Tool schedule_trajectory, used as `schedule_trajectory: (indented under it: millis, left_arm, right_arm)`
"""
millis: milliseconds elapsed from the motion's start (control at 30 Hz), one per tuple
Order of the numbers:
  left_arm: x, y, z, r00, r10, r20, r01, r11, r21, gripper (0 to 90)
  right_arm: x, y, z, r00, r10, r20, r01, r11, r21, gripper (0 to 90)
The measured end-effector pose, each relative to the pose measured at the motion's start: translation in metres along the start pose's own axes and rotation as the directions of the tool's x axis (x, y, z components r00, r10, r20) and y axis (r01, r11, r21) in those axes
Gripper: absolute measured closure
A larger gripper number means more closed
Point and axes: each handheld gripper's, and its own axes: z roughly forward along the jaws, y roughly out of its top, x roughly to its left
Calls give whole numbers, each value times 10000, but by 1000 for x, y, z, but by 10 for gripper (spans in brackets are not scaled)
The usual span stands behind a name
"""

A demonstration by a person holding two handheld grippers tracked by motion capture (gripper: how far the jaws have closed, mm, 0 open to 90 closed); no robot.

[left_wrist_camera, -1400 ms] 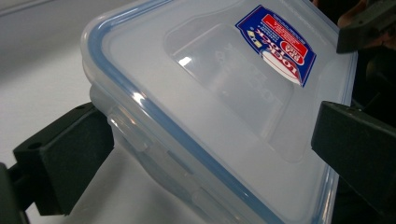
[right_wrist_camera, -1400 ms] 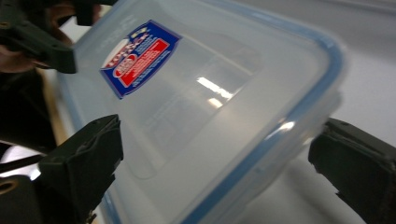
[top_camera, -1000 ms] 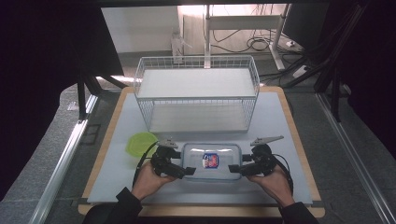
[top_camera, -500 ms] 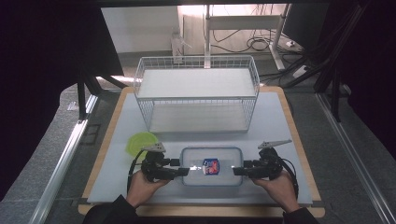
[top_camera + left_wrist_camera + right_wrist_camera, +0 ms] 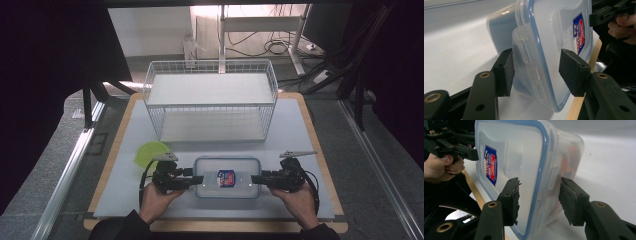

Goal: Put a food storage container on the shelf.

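A clear plastic container (image 5: 227, 176) with a blue-rimmed lid and a red and blue label lies flat near the table's front edge. Something orange (image 5: 574, 157) shows through its wall. My left gripper (image 5: 199, 180) points at its left end and my right gripper (image 5: 255, 179) at its right end. In the left gripper view the jaws (image 5: 535, 72) straddle the lid's end flap (image 5: 524, 52); one pad sits by the flap and the other stands slightly off the lid. The right gripper (image 5: 539, 200) straddles the other end. Both have just been closing, pads not clearly pressing.
A white wire basket (image 5: 210, 100) stands behind the container at mid-table. A yellow-green bowl (image 5: 150, 152) sits just left of the left gripper. The pale mat (image 5: 300, 135) lies on a wood-edged board (image 5: 320, 150). A person's hands hold both grippers at the front edge.
Both grippers have swung from angled to level, pointing straight at the container's ends. Their jaws have narrowed around those ends. The container has stayed in place.
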Motion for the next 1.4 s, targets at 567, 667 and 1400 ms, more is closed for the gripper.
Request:
schedule_trajectory:
  millis: [567,667,1400]
  left_arm:
    - [1,12,-12,9997,236,-40,-237,9988,-421,498]
    - [1,18,-19,9994,318,-120,-324,9980,-549,498]
    - [3,71,-59,9987,419,-288,-448,9931,-1082,499]
  right_arm:
    - [12,13,-7,9984,-566,61,569,9944,-890,539]
    - [15,19,-8,9978,-656,40,656,9932,-960,540]
    - [41,87,-19,9929,-1188,-65,1167,9829,-1427,546]
